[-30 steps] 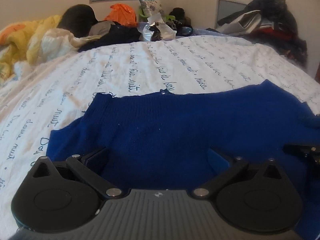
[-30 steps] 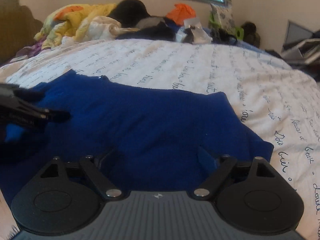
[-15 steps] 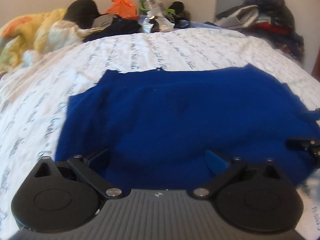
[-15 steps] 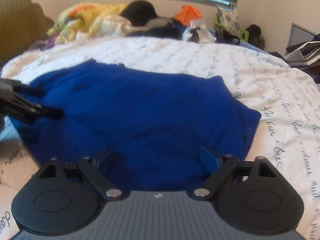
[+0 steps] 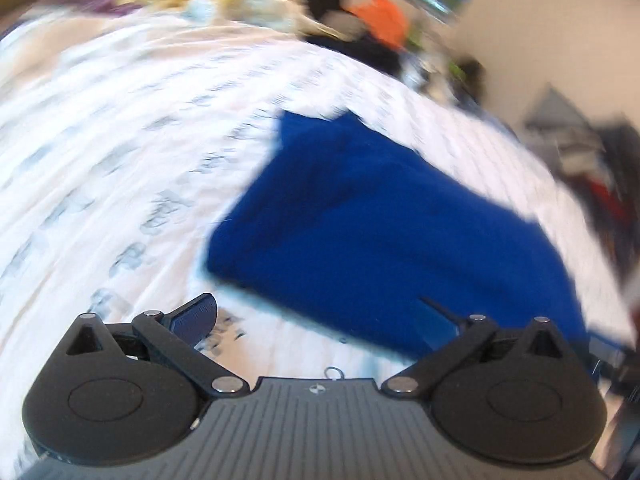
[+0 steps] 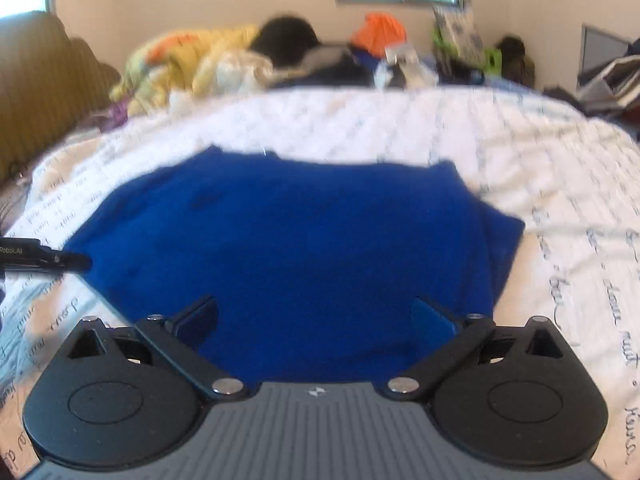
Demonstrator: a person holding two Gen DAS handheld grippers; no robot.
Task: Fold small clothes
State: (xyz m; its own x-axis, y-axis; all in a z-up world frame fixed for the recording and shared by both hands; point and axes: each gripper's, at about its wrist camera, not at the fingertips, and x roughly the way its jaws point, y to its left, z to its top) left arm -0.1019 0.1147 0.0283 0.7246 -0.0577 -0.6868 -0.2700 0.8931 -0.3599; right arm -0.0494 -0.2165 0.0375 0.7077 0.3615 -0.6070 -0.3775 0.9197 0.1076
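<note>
Your blue garment [image 6: 288, 264] lies spread flat on the bed [image 6: 552, 168], on the white cover printed with lines of script. It sits well short of the heap of clothes [image 6: 304, 60] piled at the bed's far end below the wall picture. Along the garment's right edge a strip of the fabric is doubled over itself.

Your right hand-held gripper [image 6: 314, 318] hangs just above the garment's near hem. Its jaws are opening, now spread wide. Blue cloth shows in the gap between the fingers [image 6: 198, 316], but the pads do not press on it and nothing is pinched.

Your left hand-held gripper [image 5: 320, 316] is off the garment's near left corner, and its view is tilted and badly blurred. Its jaws stand wide apart too. The left finger [image 5: 196, 316] is over bare bed cover [image 5: 100, 160] beside the garment [image 5: 380, 232], and the right finger overlaps the garment's near edge. No fabric is held there. From the right wrist view, a dark tip of the left hand-held gripper [image 6: 44, 258] reaches in at the garment's left edge; whether it touches the cloth cannot be told.
</note>
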